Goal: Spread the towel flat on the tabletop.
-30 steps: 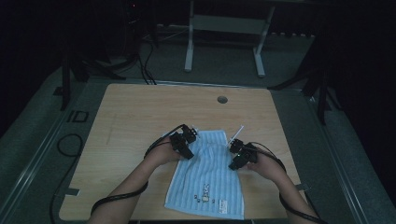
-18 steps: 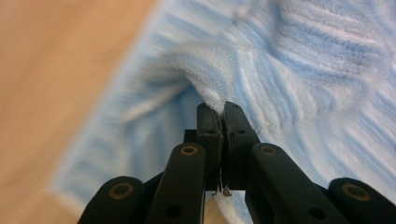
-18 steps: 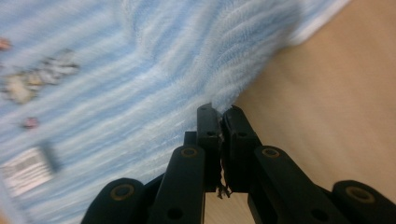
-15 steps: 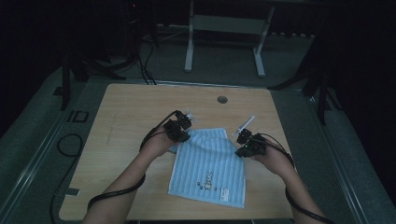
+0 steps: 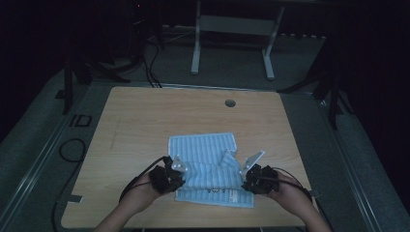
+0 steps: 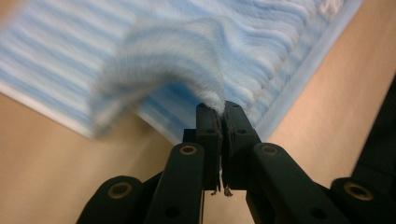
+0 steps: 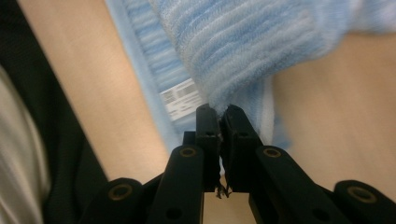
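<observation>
Between both pairs of jaws, the striped blue towel (image 5: pixel 208 166) is being pinched, a fold of cloth clamped tight in the left gripper (image 6: pixel 221 111) and another in the right gripper (image 7: pixel 218 112). Compared with half a second ago, its far edge is being drawn back toward the near edge, so the towel is lying doubled over. Its long axis is now running from one gripper across to the other, on the wooden table (image 5: pixel 145 116).
</observation>
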### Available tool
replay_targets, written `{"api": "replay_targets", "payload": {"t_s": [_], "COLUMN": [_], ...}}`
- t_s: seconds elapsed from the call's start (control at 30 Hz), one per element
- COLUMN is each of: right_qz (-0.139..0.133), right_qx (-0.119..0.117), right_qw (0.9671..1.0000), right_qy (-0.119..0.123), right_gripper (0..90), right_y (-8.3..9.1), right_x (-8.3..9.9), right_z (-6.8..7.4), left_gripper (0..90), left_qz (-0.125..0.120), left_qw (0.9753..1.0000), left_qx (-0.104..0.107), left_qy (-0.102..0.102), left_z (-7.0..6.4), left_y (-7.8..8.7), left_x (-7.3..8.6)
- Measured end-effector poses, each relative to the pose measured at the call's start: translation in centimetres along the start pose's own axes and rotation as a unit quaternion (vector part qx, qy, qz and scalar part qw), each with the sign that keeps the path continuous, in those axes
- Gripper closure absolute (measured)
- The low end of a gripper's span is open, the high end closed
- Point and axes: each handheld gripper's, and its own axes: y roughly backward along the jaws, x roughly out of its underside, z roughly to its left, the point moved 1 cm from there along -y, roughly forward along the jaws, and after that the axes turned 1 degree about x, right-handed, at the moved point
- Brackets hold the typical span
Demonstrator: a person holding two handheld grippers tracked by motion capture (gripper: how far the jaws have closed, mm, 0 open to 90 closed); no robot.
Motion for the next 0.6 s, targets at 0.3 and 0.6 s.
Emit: {"api": "replay_targets", "payload": {"t_s": [0.3, 0.6], "right_qz": [0.008, -0.037], "right_qx": [-0.020, 0.013], "right_qw": [0.9997, 0.9959], "right_qy": [-0.014, -0.081], "right_gripper": [65.7, 50.4], "right_y": [-1.0, 1.0], "right_x": [1.3, -1.0], "right_z": [0.0, -5.7], "left_gripper": [70.5, 46.9], "left_qz": [0.050, 0.022], "left_qw": [0.9977, 0.9984], "left_qx": [0.046, 0.010], "left_qy": [0.001, 0.051], "left_z": [-0.6, 3.7], "left_y": [-1.3, 1.8], "left_x": [2.6, 2.0]}}
